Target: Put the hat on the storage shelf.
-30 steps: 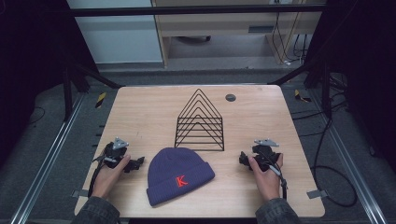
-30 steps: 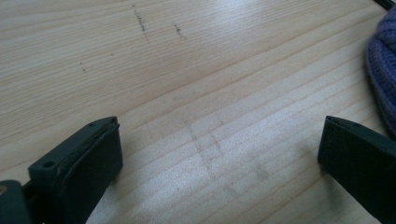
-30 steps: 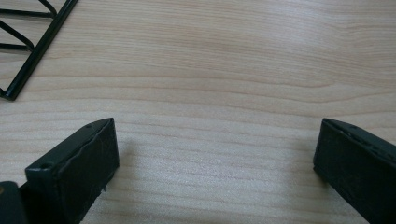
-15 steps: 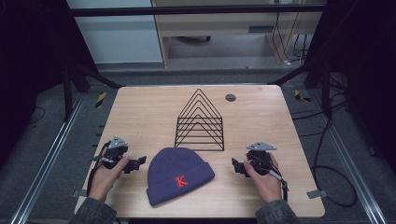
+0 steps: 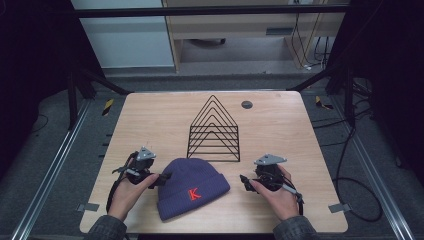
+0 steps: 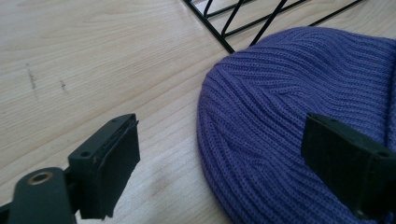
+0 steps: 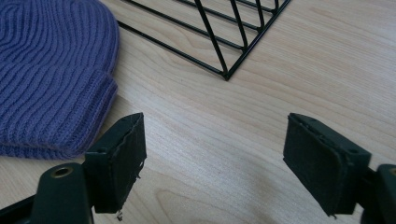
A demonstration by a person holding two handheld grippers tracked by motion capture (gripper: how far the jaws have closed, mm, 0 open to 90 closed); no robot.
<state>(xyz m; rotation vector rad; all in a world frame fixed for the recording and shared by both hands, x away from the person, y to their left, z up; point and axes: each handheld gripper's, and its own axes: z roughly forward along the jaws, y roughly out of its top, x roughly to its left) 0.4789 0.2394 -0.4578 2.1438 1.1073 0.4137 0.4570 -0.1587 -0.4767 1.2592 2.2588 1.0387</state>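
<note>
- purple beanie [image 5: 192,188] lies flat just in front of wire rack [image 5: 214,129], unmoved
- left gripper [image 5: 161,178] jaws wide, now straddling beanie's left edge
- right gripper [image 5: 245,180] jaws wide, moved closer to beanie's right side, apart

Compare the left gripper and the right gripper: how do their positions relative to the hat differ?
The left gripper reaches the hat, one jaw over the knit and one over bare table; the right gripper sits apart from the hat, both jaws over bare wood. The left gripper is by the hat's rounded crown; the right gripper is nearer its folded cuff. Both are open, hand-held, and point inward toward the hat.
</note>
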